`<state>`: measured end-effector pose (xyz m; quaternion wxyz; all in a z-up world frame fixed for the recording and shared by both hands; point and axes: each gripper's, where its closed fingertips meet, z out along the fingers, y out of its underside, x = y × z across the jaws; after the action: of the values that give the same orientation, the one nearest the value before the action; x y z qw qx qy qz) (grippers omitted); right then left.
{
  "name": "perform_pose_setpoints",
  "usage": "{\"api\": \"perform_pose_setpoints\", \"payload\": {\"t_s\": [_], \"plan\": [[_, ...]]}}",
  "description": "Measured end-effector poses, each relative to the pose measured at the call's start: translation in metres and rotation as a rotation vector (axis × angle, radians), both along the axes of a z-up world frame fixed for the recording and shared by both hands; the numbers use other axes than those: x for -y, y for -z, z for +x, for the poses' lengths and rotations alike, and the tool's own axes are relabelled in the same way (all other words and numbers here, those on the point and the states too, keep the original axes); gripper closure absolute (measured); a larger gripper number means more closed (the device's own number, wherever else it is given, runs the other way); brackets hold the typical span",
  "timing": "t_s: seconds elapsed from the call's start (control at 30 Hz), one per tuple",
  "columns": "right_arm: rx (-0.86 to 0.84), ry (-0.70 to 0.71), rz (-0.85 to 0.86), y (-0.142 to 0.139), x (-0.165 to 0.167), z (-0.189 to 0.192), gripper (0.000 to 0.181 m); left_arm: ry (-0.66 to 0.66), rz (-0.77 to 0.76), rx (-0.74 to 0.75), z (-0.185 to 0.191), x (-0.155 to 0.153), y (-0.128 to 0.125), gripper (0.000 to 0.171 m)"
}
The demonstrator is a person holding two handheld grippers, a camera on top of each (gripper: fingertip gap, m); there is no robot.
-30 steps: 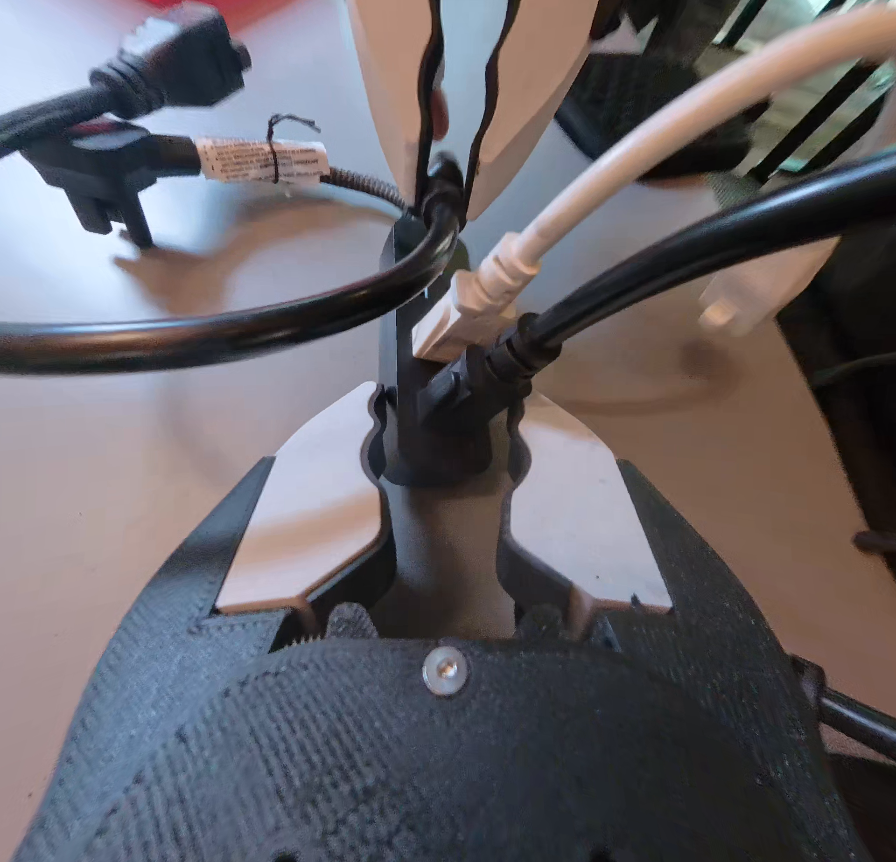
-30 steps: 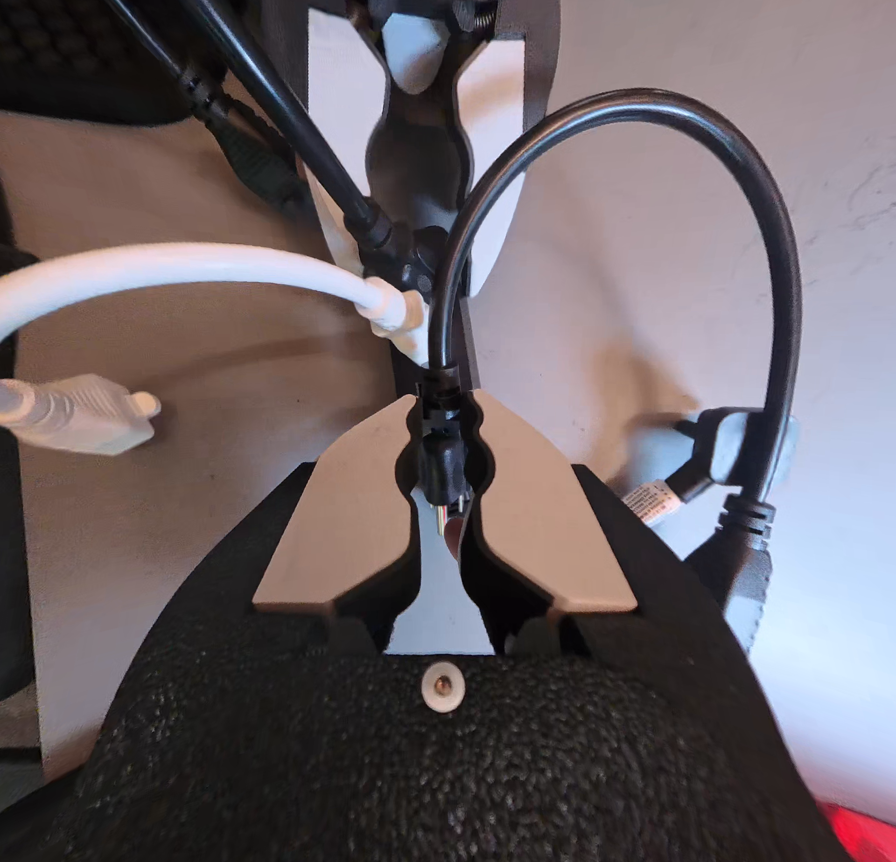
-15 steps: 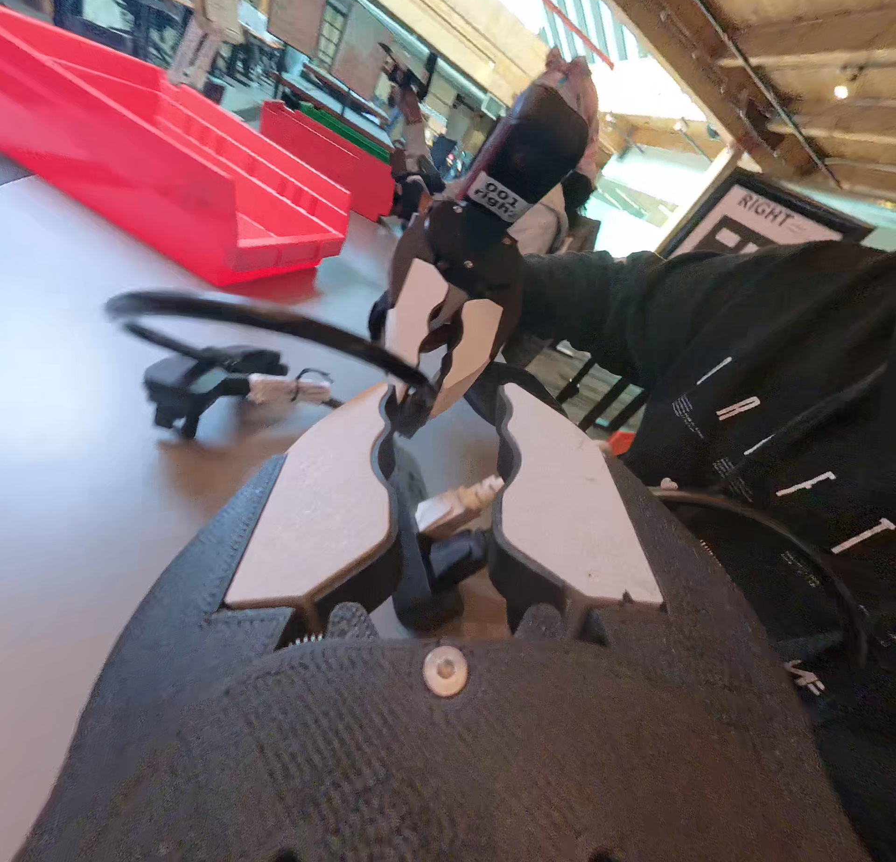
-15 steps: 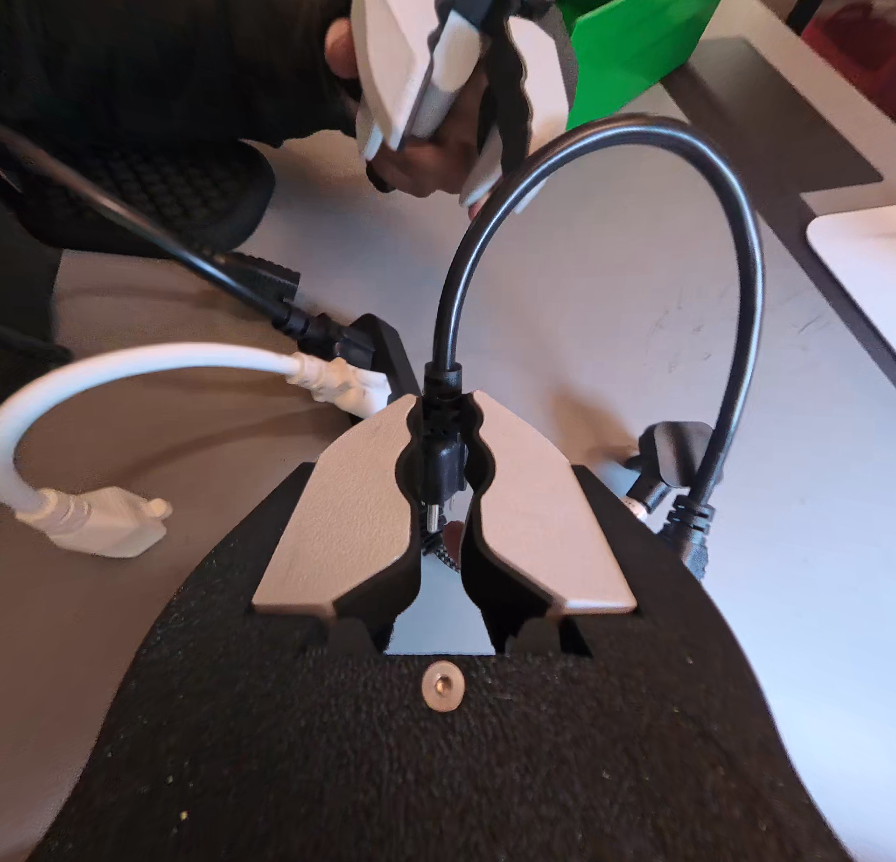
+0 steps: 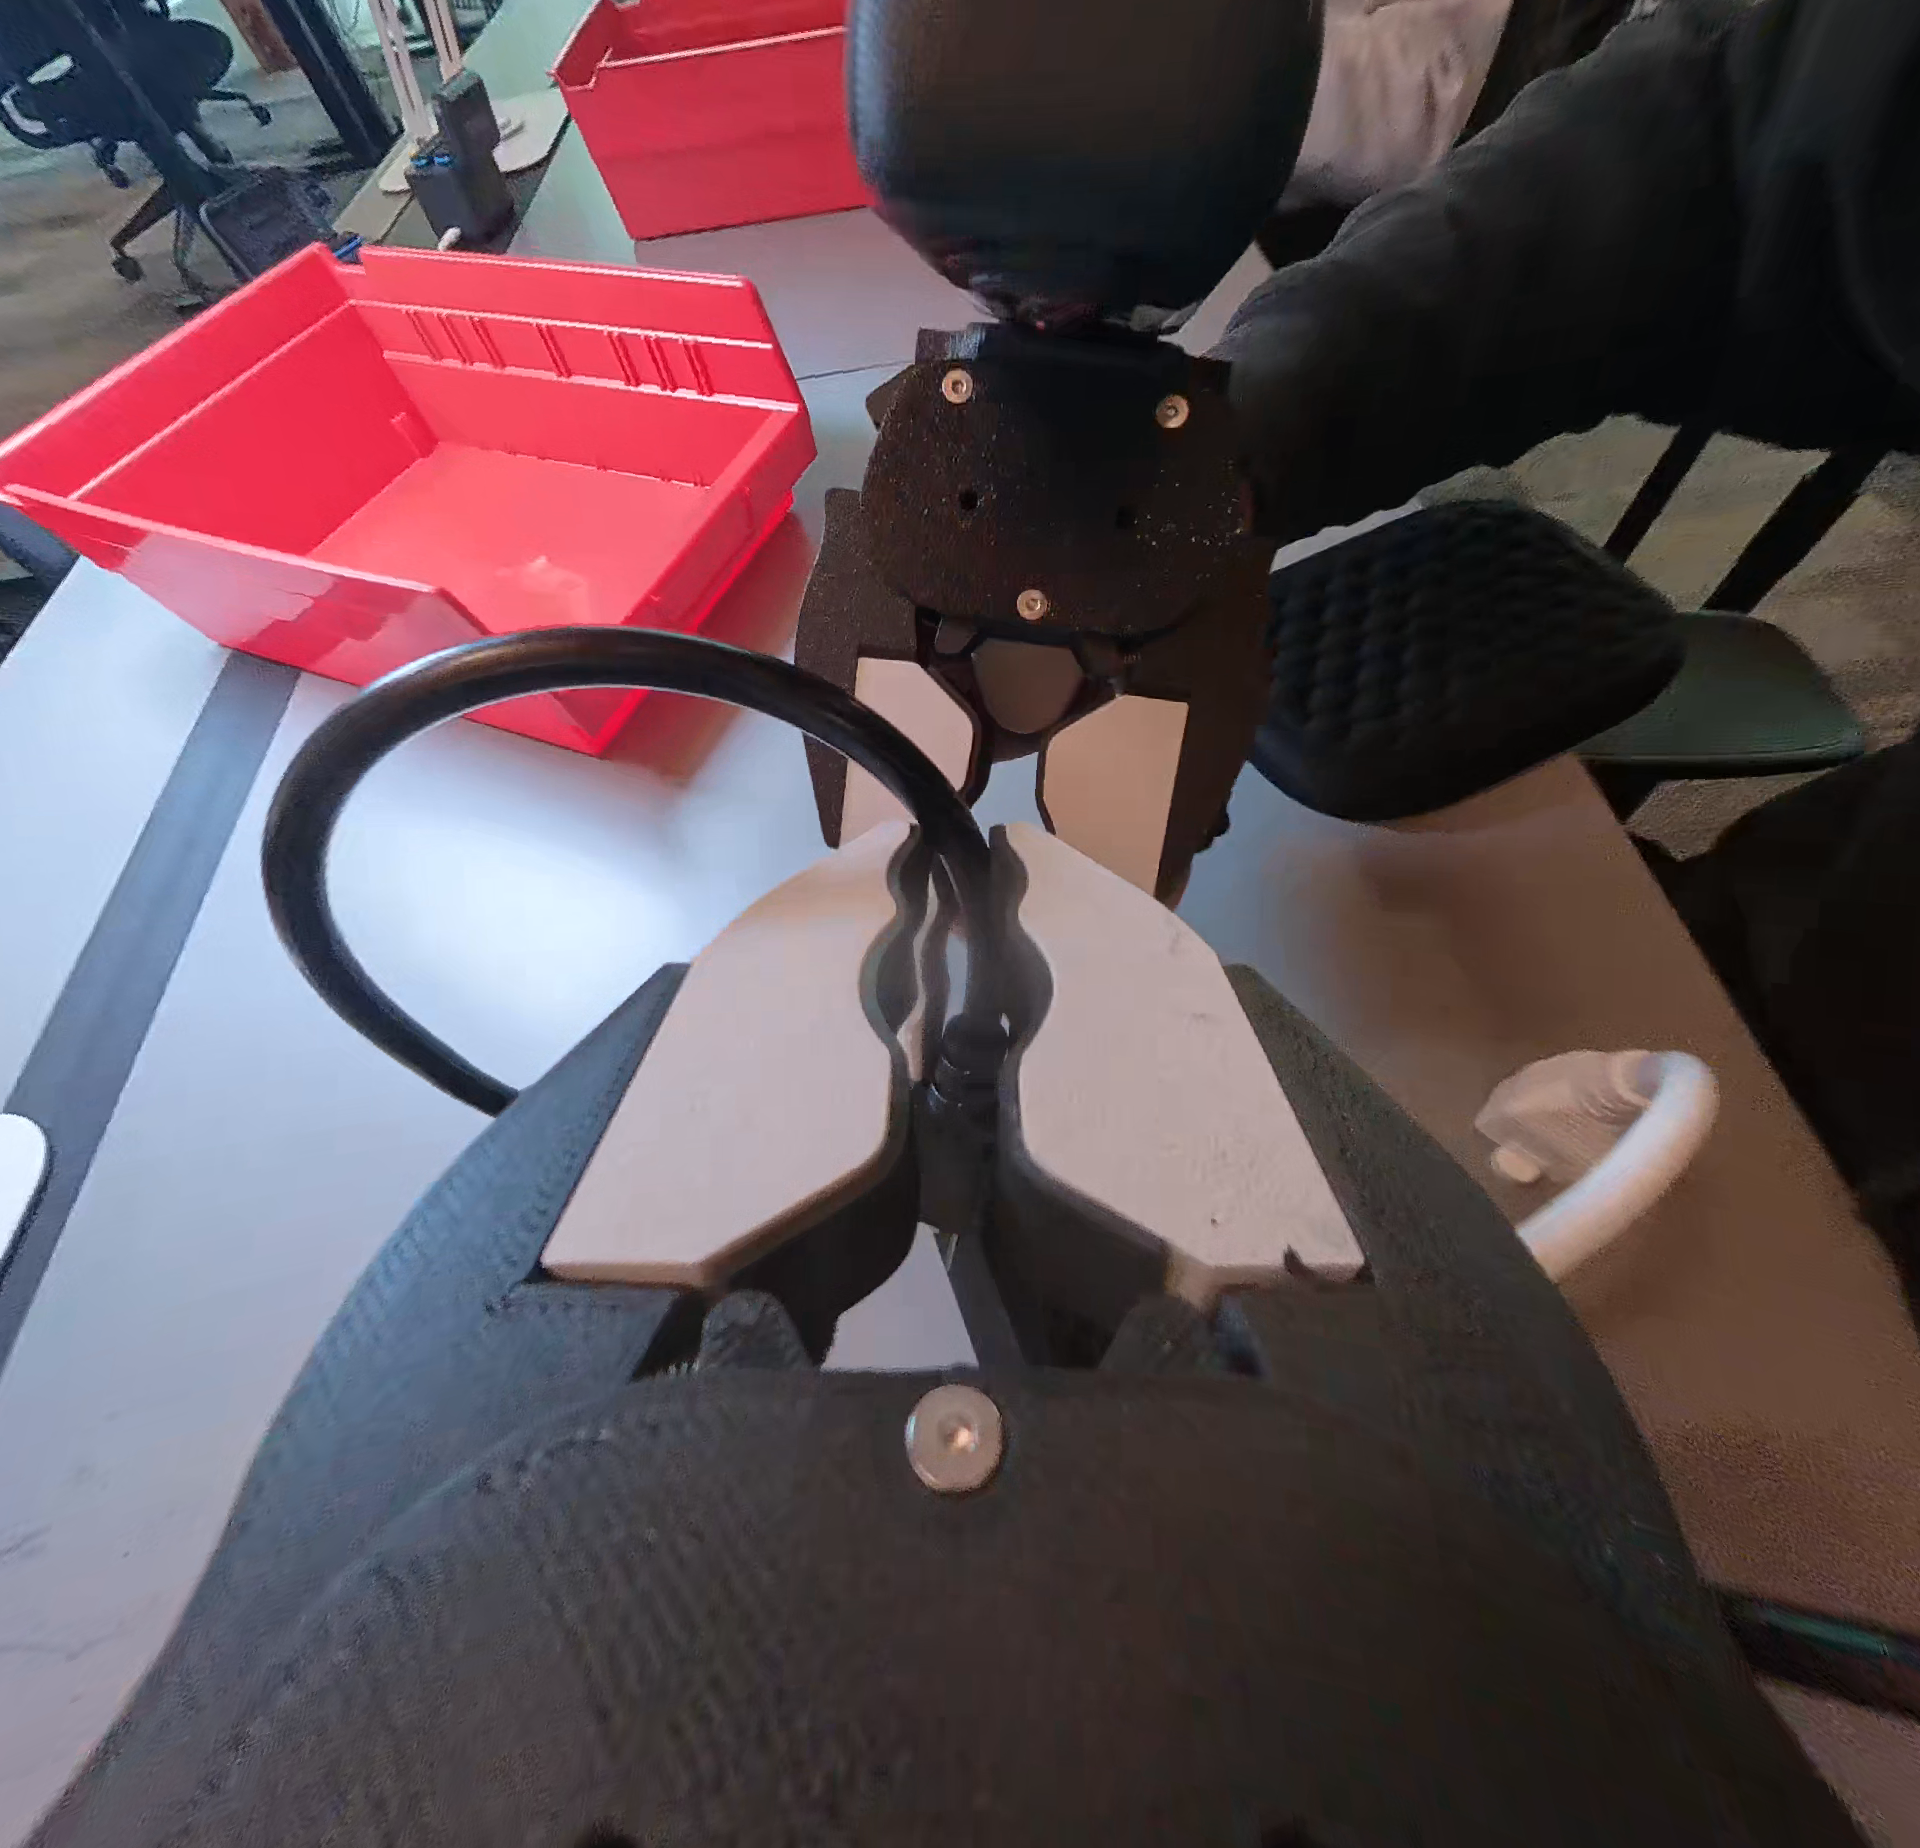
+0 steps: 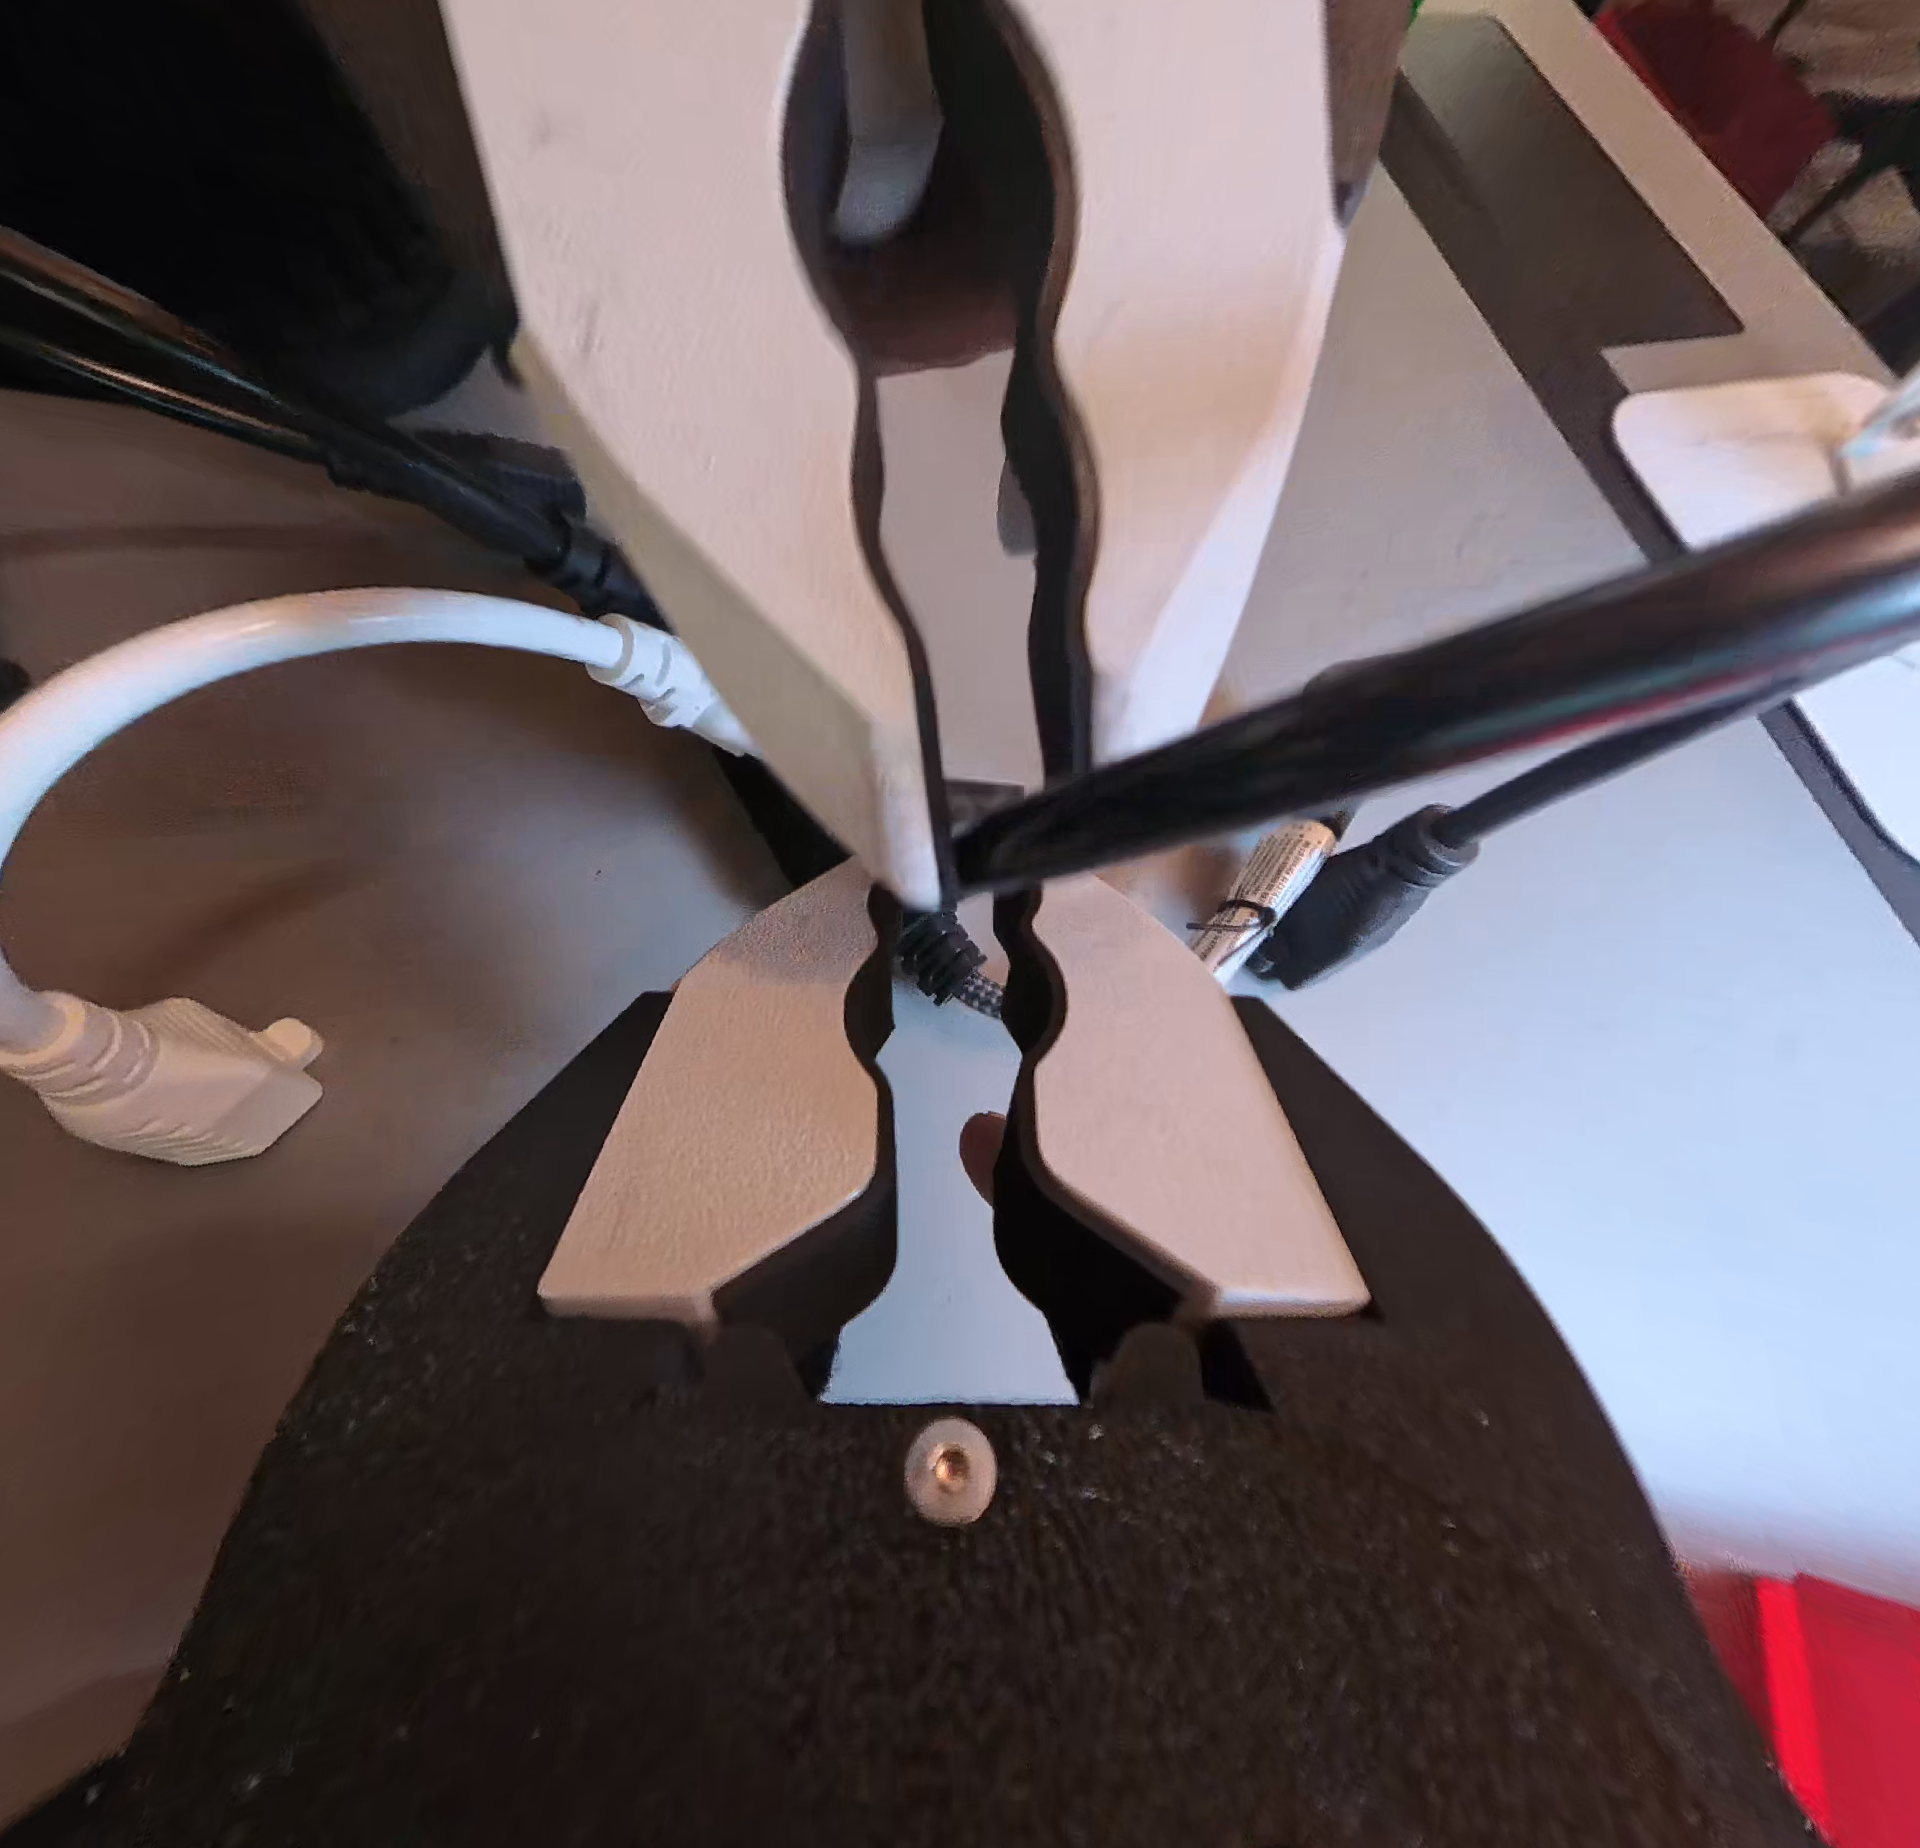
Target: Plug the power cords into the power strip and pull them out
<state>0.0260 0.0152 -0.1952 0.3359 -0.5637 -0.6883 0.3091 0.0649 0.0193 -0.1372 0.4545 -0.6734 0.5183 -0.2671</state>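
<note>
Left gripper (image 5: 956,853), low centre of its frame, pinches a black rubber plug (image 5: 961,1123) whose glossy black cord (image 5: 416,718) arcs leftward; right gripper (image 6: 943,899) at centre stands narrowly parted, holding nothing; a white power cord (image 6: 260,645) curls at left on the grey table (image 6: 1558,1123)

Two grippers show, a left gripper (image 5: 951,853) and a right gripper (image 6: 940,905), and two red bins, a near bin (image 5: 416,468) and a far bin (image 5: 727,84). At least four cords can be counted: one white cord (image 6: 260,645), one braided cord (image 6: 961,967), one thick black cord (image 6: 1455,676) and one thin black cord (image 6: 468,489). Two plugs lie loose, one white plug (image 6: 166,1081) and one black plug (image 6: 1340,899), beside one tag (image 6: 1273,879), and there are two chairs, a mesh chair (image 5: 1455,645) and an office chair (image 5: 125,84).
</note>
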Motion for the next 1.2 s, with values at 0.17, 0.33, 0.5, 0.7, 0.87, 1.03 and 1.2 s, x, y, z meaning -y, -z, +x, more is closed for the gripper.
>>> {"api": "perform_pose_setpoints", "payload": {"t_s": [0.17, 0.33, 0.5, 0.7, 0.87, 1.03, 1.2], "plan": [[0.086, 0.093, -0.038, 0.010, -0.005, 0.008, 0.145, -0.063, 0.039, -0.053, 0.014, -0.009, 0.013, 0.161], [0.092, 0.123, -0.029, 0.018, -0.010, 0.010, 0.139, -0.093, 0.042, -0.074, 0.019, -0.012, 0.022, 0.162], [0.013, 0.142, -0.052, 0.015, -0.018, 0.009, 0.137, -0.117, 0.022, -0.035, 0.013, -0.018, 0.018, 0.162], [-0.029, 0.119, -0.051, 0.014, -0.018, 0.005, 0.142, -0.129, 0.010, -0.008, 0.012, -0.017, 0.016, 0.162], [0.028, 0.149, -0.023, 0.021, -0.031, 0.007, 0.131, -0.128, 0.021, 0.045, 0.014, -0.015, 0.005, 0.162], [-0.036, 0.096, 0.006, 0.006, -0.020, 0.000, 0.155, -0.120, 0.027, 0.037, 0.015, -0.012, 0.005, 0.161], [-0.021, 0.062, -0.017, 0.011, -0.016, -0.005, 0.165, -0.124, 0.065, -0.001, 0.014, -0.012, 0.005, 0.161]]}}
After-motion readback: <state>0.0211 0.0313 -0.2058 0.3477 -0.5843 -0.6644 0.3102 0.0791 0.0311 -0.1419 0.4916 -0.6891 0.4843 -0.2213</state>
